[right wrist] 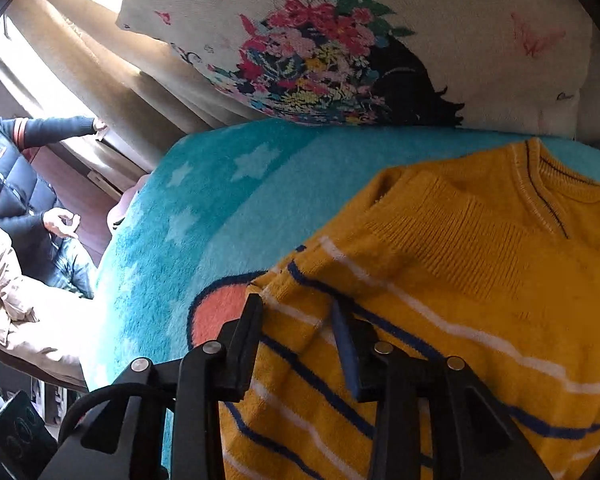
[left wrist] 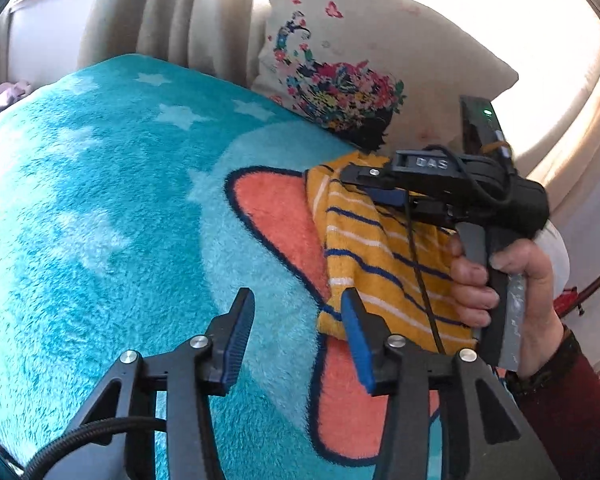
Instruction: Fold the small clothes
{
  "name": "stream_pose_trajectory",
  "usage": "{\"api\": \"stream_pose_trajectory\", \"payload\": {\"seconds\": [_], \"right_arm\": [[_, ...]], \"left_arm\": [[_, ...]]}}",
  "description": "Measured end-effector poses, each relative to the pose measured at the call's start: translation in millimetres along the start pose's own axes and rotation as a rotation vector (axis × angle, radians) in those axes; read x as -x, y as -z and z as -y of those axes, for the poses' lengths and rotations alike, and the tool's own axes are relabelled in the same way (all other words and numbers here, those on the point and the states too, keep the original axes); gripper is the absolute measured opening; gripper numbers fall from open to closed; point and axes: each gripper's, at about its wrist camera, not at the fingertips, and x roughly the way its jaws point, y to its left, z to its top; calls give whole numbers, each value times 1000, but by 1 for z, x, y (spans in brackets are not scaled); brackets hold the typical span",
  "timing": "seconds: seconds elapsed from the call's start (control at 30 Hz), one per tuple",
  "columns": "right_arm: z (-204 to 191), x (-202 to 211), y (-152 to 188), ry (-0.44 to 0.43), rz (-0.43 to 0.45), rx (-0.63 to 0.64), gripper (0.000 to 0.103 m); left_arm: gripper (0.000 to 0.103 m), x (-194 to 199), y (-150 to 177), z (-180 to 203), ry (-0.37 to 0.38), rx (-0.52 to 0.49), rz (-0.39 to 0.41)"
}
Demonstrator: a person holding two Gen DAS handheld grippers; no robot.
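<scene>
Both tools part-open: left tool (left wrist: 296, 320) empty beside sweater (right wrist: 440, 280), right tool (right wrist: 296, 320) straddling loose folded sleeve. Sweater lies right on bed blanket (left wrist: 100, 200); fold may spring open, snagged on withdrawal.

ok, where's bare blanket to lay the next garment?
Free: the turquoise star-patterned fleece blanket, from the orange patch out to the far-left edge. Crowded: the pillow side, where the yellow striped knit sweater lies below the floral pillow, under the right gripper.

Light: strong daylight through curtains (left wrist: 172, 20), behind pillow (left wrist: 380, 52)
Glare: blown-out window, upper corners
Blur: slight
Edges: fisheye bend, dark vignette
</scene>
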Motion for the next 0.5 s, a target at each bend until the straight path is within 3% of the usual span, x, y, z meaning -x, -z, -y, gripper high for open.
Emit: {"api": "stream_pose_trajectory", "payload": {"seconds": [0.5], "right_arm": [[-7,66,37,36,100,116,43]], "left_arm": [[53,13,6,14,-125,-39,45]]}}
